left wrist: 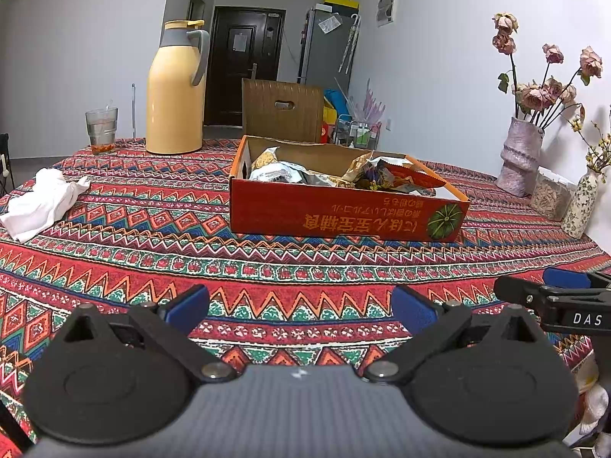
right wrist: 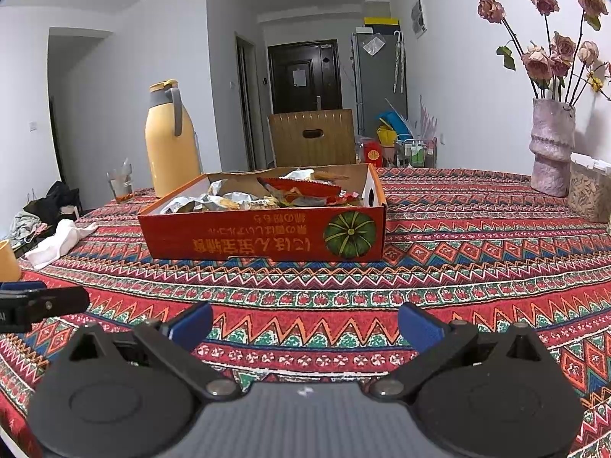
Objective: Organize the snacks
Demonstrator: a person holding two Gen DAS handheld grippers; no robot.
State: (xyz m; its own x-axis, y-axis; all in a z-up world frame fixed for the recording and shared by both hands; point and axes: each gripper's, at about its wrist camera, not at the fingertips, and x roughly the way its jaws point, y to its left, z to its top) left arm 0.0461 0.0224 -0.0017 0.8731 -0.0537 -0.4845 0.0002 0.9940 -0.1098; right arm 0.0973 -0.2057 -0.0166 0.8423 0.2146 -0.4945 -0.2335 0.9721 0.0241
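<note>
A shallow red cardboard box (left wrist: 343, 217) with a green pumpkin print stands on the patterned tablecloth; it also shows in the right wrist view (right wrist: 259, 238). Several snack packets (left wrist: 336, 175) lie inside it, silver, yellow and red ones (right wrist: 267, 192). My left gripper (left wrist: 299, 307) is open and empty, low over the cloth, well short of the box. My right gripper (right wrist: 305, 328) is open and empty, also in front of the box. The right gripper's side shows at the left wrist view's right edge (left wrist: 553, 301); the left gripper's finger shows at the right wrist view's left edge (right wrist: 38, 305).
A yellow thermos jug (left wrist: 175, 91) and a glass (left wrist: 101, 129) stand at the back left. A white cloth (left wrist: 42, 202) lies at the left. A vase of dried roses (left wrist: 521, 156), a clear container (left wrist: 552, 198) and a small floral vase (left wrist: 580, 206) stand at the right. A chair (left wrist: 282, 108) is behind the table.
</note>
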